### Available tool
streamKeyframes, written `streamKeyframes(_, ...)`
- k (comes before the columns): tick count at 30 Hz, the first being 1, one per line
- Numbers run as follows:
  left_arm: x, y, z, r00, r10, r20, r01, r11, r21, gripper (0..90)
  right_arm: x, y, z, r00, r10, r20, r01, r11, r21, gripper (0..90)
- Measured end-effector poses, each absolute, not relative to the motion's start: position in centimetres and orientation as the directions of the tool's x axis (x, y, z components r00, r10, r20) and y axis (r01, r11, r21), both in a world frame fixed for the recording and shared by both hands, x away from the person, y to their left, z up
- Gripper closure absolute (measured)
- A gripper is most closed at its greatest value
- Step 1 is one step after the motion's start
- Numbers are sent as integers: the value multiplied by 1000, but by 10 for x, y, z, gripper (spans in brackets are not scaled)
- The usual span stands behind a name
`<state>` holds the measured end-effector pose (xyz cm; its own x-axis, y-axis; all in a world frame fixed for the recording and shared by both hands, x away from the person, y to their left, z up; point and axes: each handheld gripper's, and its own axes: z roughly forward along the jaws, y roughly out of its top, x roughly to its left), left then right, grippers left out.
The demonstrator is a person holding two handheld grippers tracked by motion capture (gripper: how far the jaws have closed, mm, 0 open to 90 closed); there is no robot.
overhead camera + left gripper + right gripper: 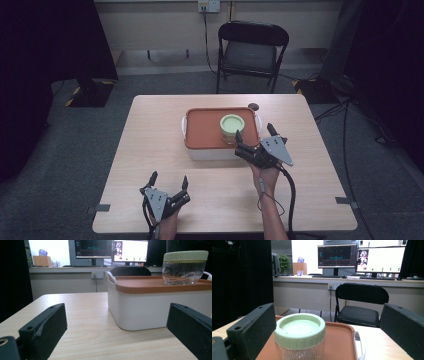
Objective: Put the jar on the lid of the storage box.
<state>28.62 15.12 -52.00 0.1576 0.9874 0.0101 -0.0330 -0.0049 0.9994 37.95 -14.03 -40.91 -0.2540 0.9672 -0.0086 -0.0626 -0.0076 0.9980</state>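
Standing upright: jar [232, 128] on box lid [202, 131] | right claw [254, 133] open beside it

Bare table [150, 130] lay open left of the box [220, 150]. The jar [232, 126] stood on its lid [205, 131], just ahead of the right gripper [254, 133].

Ribbed clear glass jar [299, 350], matt wood-grain table [150, 150]
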Motion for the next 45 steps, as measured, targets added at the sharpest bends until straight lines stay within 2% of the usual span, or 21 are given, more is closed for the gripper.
streamKeyframes(7,286,151,-520,158,987,10,-33,-5,999,25,373,-145,-411,-207,978,-28,-59,16,998,0)
streamKeyframes(13,286,151,-520,158,987,10,-33,-5,999,25,369,-148,-415,-210,977,-17,-37,10,999,0)
streamKeyframes(24,286,151,-520,158,987,10,-33,-5,999,25,358,-148,-425,-214,976,-44,-56,33,998,0)
streamKeyframes(45,286,151,-520,158,987,10,-33,-5,999,25,331,-157,-435,-219,976,9,-63,-24,998,0)
